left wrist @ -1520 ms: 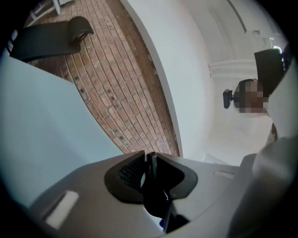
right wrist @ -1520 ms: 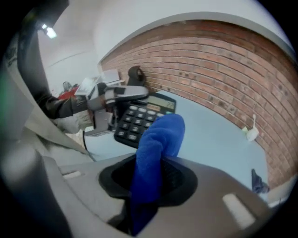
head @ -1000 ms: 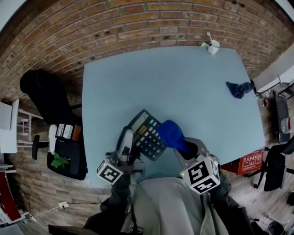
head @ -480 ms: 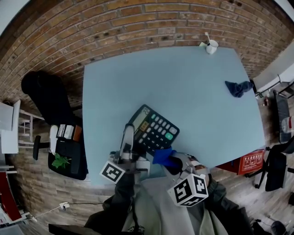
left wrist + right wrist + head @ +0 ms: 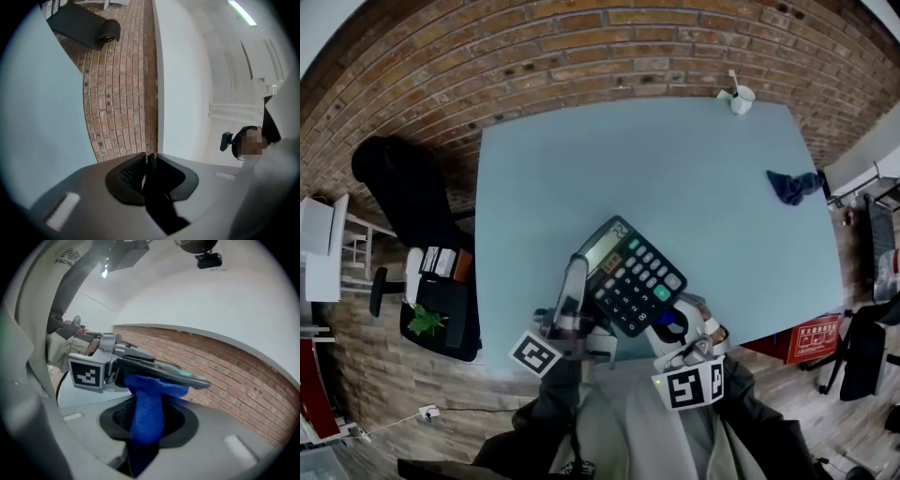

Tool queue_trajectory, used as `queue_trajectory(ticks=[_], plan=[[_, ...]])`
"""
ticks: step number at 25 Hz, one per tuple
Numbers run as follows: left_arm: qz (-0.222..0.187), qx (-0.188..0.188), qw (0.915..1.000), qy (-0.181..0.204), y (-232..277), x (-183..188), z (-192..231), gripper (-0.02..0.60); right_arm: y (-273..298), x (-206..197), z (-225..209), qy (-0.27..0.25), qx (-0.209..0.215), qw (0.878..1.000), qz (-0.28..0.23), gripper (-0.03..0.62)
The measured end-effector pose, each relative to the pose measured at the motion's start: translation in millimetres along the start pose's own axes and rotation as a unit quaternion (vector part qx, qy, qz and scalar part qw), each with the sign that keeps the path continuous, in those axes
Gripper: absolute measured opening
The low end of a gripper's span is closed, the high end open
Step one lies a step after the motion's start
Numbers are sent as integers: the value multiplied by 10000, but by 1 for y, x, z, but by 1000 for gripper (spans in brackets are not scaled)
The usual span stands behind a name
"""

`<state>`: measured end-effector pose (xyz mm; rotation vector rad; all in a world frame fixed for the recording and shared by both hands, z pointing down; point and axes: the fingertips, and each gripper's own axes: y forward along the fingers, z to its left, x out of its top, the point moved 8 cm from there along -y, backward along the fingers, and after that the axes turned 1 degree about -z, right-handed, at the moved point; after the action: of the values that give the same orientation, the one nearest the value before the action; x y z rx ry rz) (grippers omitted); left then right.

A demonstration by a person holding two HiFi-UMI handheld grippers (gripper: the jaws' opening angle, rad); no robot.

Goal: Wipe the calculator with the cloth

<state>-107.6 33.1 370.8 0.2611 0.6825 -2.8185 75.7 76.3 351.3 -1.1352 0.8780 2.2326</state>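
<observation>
A dark calculator (image 5: 630, 277) with a green key is held up off the light blue table (image 5: 675, 169), tilted. My left gripper (image 5: 577, 274) is shut on its left edge; in the left gripper view the calculator (image 5: 154, 201) shows edge-on between the jaws of my left gripper (image 5: 150, 161). My right gripper (image 5: 671, 324) is shut on a blue cloth (image 5: 666, 328) at the calculator's near right corner. In the right gripper view the blue cloth (image 5: 147, 408) rises from my right gripper (image 5: 146, 425) and presses against the underside of the calculator (image 5: 164, 369).
A white cup (image 5: 741, 97) stands at the table's far right corner. A second dark blue cloth (image 5: 792, 186) lies near the right edge. A black chair (image 5: 398, 187) and a black bag (image 5: 441, 314) are left of the table, a red box (image 5: 811, 333) on the right.
The calculator has been raised and tipped up by my left gripper. My right gripper has drawn the blue cloth from the keys back toward me, to the calculator's near corner and underside.
</observation>
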Motion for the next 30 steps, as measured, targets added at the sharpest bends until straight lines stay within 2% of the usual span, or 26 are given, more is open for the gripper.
queue_trajectory(ticks=[2,4,7,10,12,14,18,20,22,24,26,28,30], plan=[[-56,70,9996,274,-2,10,1,46,-10,-6,-19,120,-86,9999,-26,106],[-71,213,9978,625,-6,17,3,46,-18,-10,-34,113,-162,9996,205,106],[99,561,9874,1475,-13,20,5,46,-24,0,-43,-244,-222,9974,633,106],[425,575,9768,2018,-10,10,0,48,-19,24,-23,-715,395,9936,777,106],[633,426,9745,2109,-5,-2,-5,49,-13,35,-6,-1049,800,9873,888,106],[815,292,9727,2154,-3,-11,-9,51,-7,34,-8,-1125,837,9844,1067,106],[1084,130,9681,2255,-3,-19,-14,55,6,11,-57,-516,308,9859,1564,106],[1181,76,9653,2330,-3,-23,-16,55,12,8,-74,-618,29,9826,1752,106],[1279,53,9615,2430,-1,-26,-17,54,17,18,-71,-990,-9,9795,1752,106],[1316,102,9593,2497,0,-30,-16,54,21,35,-51,-1415,200,9770,1585,106],[1288,212,9605,2458,-1,-30,-13,54,24,45,-32,-1741,422,9733,1433,106],[1239,311,9635,2354,-3,-27,-10,52,27,41,-31,-1694,502,9741,1415,106],[1200,372,9649,2305,-5,-25,-9,54,30,26,-48,-1341,434,9773,1580,106]])
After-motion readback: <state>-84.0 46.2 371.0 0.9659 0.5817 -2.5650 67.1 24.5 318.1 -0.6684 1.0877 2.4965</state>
